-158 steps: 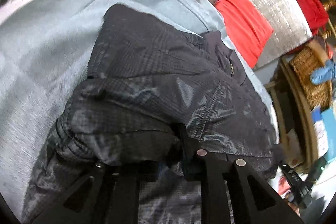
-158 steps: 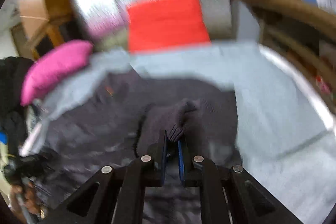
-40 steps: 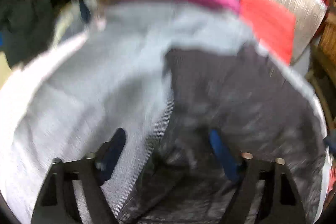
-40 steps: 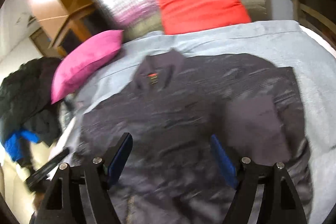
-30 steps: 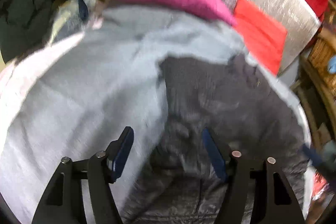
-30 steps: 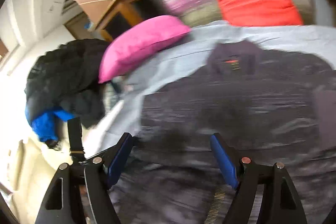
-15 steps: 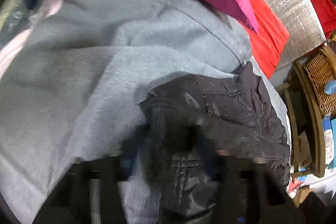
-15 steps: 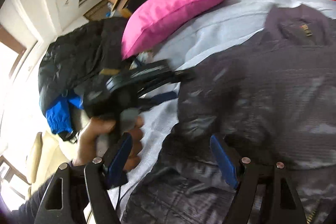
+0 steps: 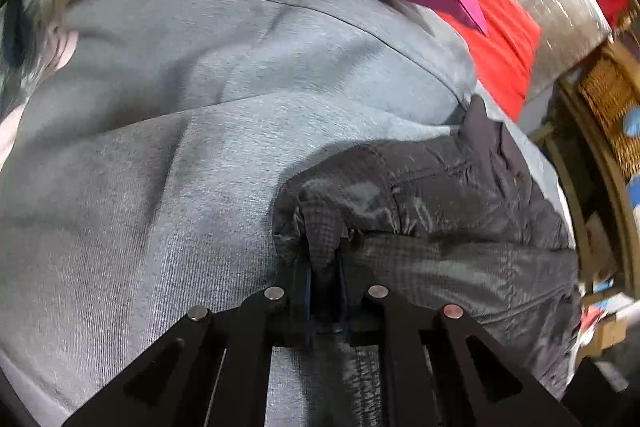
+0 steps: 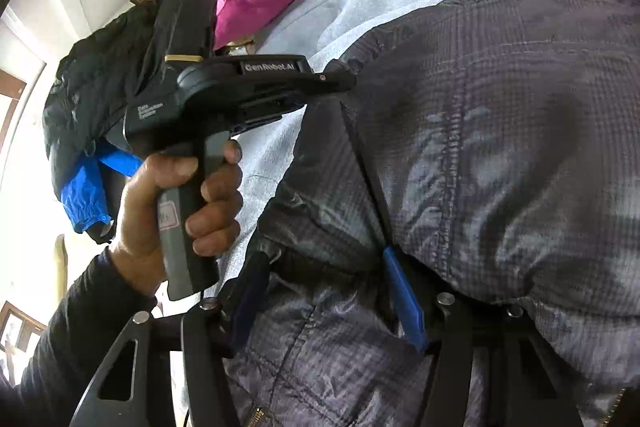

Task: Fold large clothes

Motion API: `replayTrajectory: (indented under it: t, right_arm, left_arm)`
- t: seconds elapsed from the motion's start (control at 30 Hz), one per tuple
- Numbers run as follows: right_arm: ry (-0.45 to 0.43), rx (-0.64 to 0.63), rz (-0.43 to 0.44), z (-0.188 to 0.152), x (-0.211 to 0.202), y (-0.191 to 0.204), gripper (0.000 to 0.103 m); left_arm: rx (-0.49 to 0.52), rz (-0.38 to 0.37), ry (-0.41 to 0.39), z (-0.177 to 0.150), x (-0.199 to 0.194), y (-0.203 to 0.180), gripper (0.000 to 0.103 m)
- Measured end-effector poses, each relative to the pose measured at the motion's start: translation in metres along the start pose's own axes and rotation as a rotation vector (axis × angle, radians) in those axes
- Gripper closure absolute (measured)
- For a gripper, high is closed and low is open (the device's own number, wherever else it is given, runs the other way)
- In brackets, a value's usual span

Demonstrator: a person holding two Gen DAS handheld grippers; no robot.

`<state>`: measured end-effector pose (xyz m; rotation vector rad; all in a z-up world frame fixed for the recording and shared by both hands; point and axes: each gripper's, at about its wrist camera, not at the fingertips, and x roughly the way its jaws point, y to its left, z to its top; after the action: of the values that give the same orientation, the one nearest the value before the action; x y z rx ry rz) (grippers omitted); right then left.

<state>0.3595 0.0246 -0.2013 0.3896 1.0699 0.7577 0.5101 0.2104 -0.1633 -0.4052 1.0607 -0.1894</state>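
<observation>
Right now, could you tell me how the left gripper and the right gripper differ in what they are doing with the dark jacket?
The left gripper is shut, pinching a bunched fold of the dark jacket; the right gripper is open, its blue pads spread wide and clamping nothing. The left gripper bites at the jacket's edge beside the grey blanket; the right one sits over the jacket's body. Both are black two-finger tools working on the same jacket.

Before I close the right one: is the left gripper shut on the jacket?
Yes. The left gripper pinches a fold of the dark jacket.
</observation>
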Motion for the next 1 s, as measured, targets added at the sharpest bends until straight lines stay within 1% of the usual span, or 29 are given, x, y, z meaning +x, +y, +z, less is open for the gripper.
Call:
replayTrajectory:
  t: [0.07, 0.1, 0.13, 0.17, 0.2, 0.27, 0.3, 0.37, 0.43, 0.5, 0.53, 0.57, 0.6, 0.63, 0.67, 0.7, 0.73, 0.77, 0.8, 0.87, 0.9, 0.93, 0.97, 1.0]
  right_arm:
    - [0.003, 0.000, -0.002, 0.000, -0.002, 0.000, 0.040]
    - [0.001, 0.000, -0.003, -0.001, -0.003, 0.000, 0.040]
    - [-0.004, -0.001, -0.001, 0.000, -0.002, 0.000, 0.039]
    - [-0.008, 0.003, 0.003, 0.006, 0.003, 0.002, 0.039]
    - [-0.017, 0.016, 0.018, 0.006, -0.001, 0.001, 0.040]
    - [-0.037, 0.037, 0.034, 0.008, -0.016, -0.002, 0.039]
    - [-0.069, 0.026, 0.041, 0.008, -0.032, -0.002, 0.039]
    - [-0.123, 0.013, 0.037, 0.011, -0.063, -0.008, 0.039]
    - [-0.170, 0.063, 0.010, 0.015, -0.096, -0.028, 0.038]
    - [-0.233, 0.168, -0.006, 0.017, -0.135, -0.064, 0.036]
    - [-0.254, 0.220, -0.025, 0.015, -0.147, -0.081, 0.034]
    - [-0.260, 0.259, -0.050, 0.014, -0.153, -0.095, 0.034]
    - [-0.250, 0.299, -0.090, 0.012, -0.157, -0.115, 0.034]
    - [-0.242, 0.325, -0.109, 0.013, -0.157, -0.132, 0.035]
    - [-0.247, 0.346, -0.097, 0.011, -0.158, -0.142, 0.038]
    - [-0.255, 0.368, -0.054, 0.010, -0.162, -0.149, 0.038]
    - [-0.260, 0.368, -0.050, 0.009, -0.167, -0.150, 0.035]
    - [-0.275, 0.349, -0.058, 0.010, -0.174, -0.144, 0.035]
    - [-0.300, 0.308, -0.059, 0.011, -0.184, -0.135, 0.035]
    - [-0.337, 0.254, -0.053, 0.012, -0.202, -0.124, 0.035]
    - [-0.356, 0.245, -0.061, 0.013, -0.208, -0.124, 0.035]
    - [-0.380, 0.257, -0.083, 0.011, -0.220, -0.126, 0.032]
    - [-0.387, 0.284, -0.098, 0.010, -0.223, -0.133, 0.027]
    - [-0.375, 0.327, -0.134, 0.008, -0.224, -0.147, 0.027]
  left_arm:
    - [-0.017, 0.020, -0.007, -0.002, -0.006, 0.001, 0.082]
    - [-0.022, 0.043, -0.016, -0.003, -0.012, -0.001, 0.075]
    - [-0.027, 0.067, -0.035, -0.005, -0.019, -0.003, 0.062]
    - [-0.024, 0.100, -0.064, -0.007, -0.027, -0.005, 0.057]
    - [0.000, 0.155, -0.111, -0.013, -0.041, -0.011, 0.050]
    - [0.049, 0.194, -0.172, -0.025, -0.061, -0.018, 0.049]
    - [0.092, 0.209, -0.201, -0.035, -0.074, -0.025, 0.048]
    - [0.160, 0.218, -0.231, -0.052, -0.088, -0.038, 0.048]
    - [0.230, 0.207, -0.256, -0.074, -0.098, -0.053, 0.048]
    - [0.278, 0.198, -0.248, -0.087, -0.092, -0.069, 0.047]
    - [0.307, 0.232, -0.229, -0.094, -0.083, -0.075, 0.047]
    - [0.334, 0.296, -0.209, -0.099, -0.069, -0.078, 0.047]
    - [0.343, 0.345, -0.192, -0.100, -0.058, -0.080, 0.046]
    - [0.349, 0.394, -0.153, -0.103, -0.044, -0.077, 0.044]
    - [0.348, 0.410, -0.133, -0.106, -0.038, -0.076, 0.044]
    - [0.344, 0.417, -0.145, -0.108, -0.040, -0.077, 0.044]
    - [0.340, 0.420, -0.165, -0.109, -0.047, -0.080, 0.045]
    - [0.339, 0.410, -0.182, -0.111, -0.056, -0.082, 0.044]
    - [0.338, 0.402, -0.203, -0.113, -0.065, -0.085, 0.044]
    - [0.336, 0.396, -0.247, -0.122, -0.084, -0.092, 0.040]
    - [0.336, 0.395, -0.261, -0.124, -0.085, -0.095, 0.033]
    - [0.342, 0.402, -0.278, -0.129, -0.087, -0.097, 0.028]
    - [0.344, 0.422, -0.269, -0.133, -0.082, -0.098, 0.026]
    - [0.343, 0.438, -0.244, -0.133, -0.074, -0.097, 0.025]
